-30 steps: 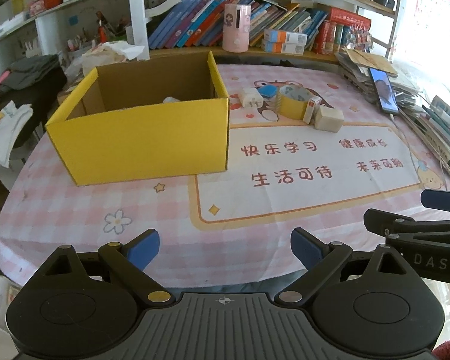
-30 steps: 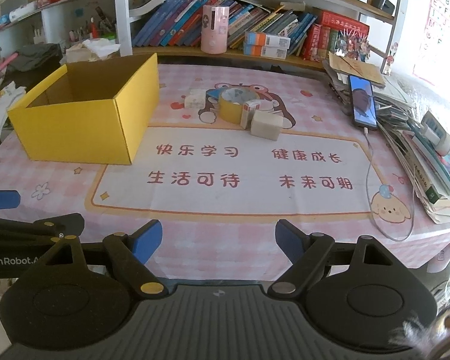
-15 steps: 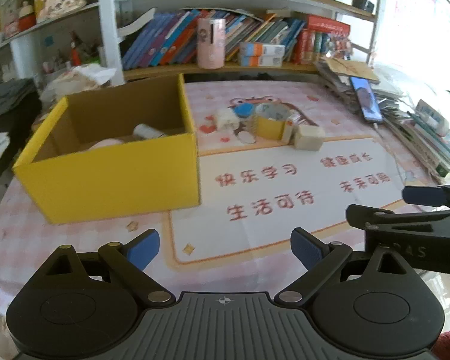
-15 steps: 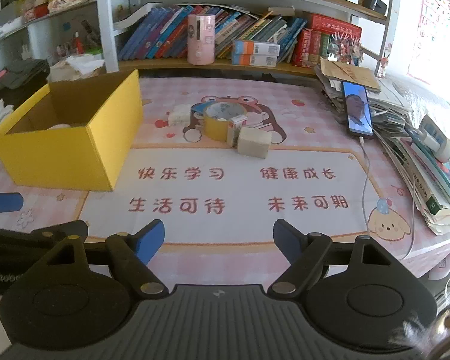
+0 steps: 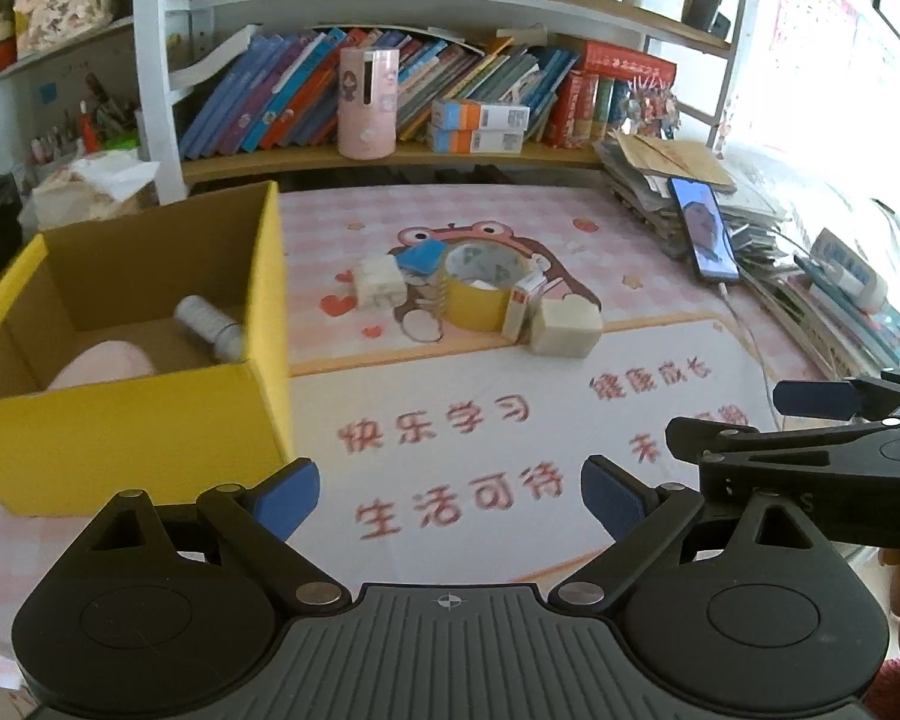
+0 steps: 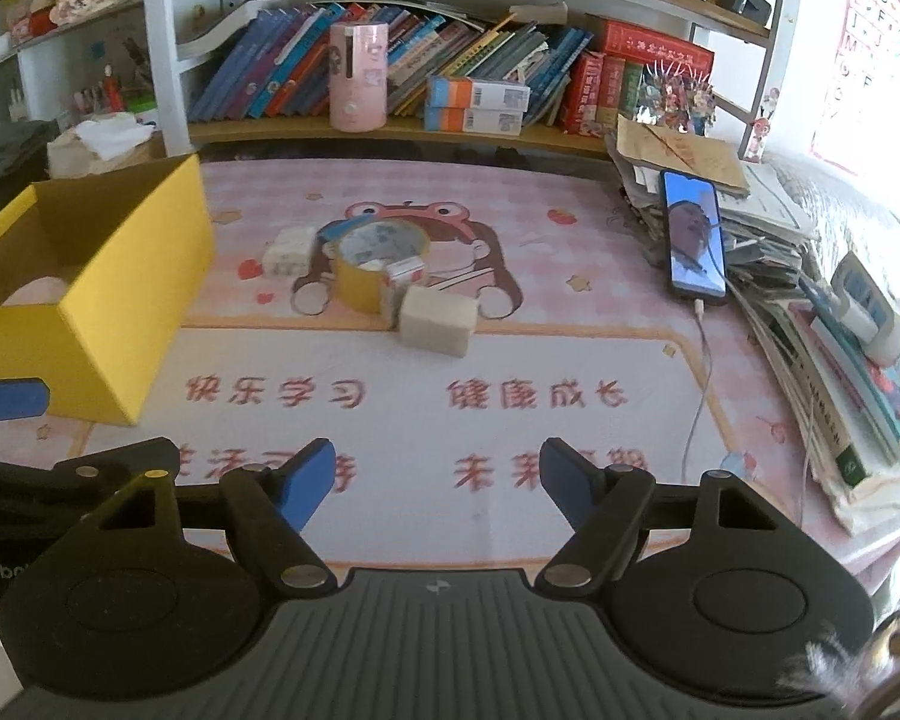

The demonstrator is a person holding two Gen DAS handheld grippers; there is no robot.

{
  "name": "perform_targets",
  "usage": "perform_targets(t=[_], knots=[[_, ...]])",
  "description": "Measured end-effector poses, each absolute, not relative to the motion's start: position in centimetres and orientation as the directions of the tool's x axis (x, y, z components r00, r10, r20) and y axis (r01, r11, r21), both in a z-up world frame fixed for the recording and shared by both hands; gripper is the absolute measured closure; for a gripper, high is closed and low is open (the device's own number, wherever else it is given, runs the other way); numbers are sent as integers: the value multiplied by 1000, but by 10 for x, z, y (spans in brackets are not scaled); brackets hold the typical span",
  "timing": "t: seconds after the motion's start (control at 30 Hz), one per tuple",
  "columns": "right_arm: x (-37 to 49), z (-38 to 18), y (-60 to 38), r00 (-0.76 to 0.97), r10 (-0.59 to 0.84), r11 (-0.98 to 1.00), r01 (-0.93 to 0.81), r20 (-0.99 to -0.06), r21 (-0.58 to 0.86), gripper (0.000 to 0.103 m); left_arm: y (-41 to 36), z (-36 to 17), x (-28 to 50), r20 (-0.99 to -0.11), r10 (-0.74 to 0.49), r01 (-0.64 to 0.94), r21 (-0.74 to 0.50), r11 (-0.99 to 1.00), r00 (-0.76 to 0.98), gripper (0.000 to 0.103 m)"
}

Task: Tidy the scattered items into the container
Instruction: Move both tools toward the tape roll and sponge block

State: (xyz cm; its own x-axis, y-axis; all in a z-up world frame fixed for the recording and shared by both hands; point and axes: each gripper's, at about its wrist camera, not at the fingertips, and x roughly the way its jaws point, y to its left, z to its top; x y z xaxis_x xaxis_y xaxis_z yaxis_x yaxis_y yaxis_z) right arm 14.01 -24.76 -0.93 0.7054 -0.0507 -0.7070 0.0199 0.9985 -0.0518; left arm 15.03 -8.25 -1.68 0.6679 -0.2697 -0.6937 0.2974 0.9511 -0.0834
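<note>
A yellow cardboard box (image 5: 132,414) (image 6: 126,324) stands open on the table's left, holding a white bottle (image 5: 207,324) and a pink item (image 5: 102,363). A cluster of loose items lies mid-table: a yellow tape roll (image 5: 480,285) (image 6: 372,267), a white cube (image 5: 378,282) (image 6: 288,249), a blue item (image 5: 423,257), a small red-white box (image 5: 522,303) (image 6: 402,279), a beige block (image 5: 567,327) (image 6: 438,321) and a binder clip (image 5: 426,315). My left gripper (image 5: 450,498) and right gripper (image 6: 438,483) are both open and empty, over the mat's near part, well short of the cluster.
A phone (image 6: 693,240) on a cable lies on paper stacks (image 6: 840,372) along the right edge. A shelf of books with a pink cylinder (image 6: 357,78) runs behind the table. The right gripper shows at the left wrist view's right edge (image 5: 810,450).
Both grippers have risen and moved forward over the table toward the cluster. The box's inside now shows from above. Both stay open and empty.
</note>
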Motion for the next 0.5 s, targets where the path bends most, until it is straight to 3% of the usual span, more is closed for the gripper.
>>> perform_targets(t=[0.5], knots=[[229, -25, -307, 649, 69, 996, -86, -758, 18, 29, -130, -22, 204, -728, -161, 154, -77, 985, 666, 7]])
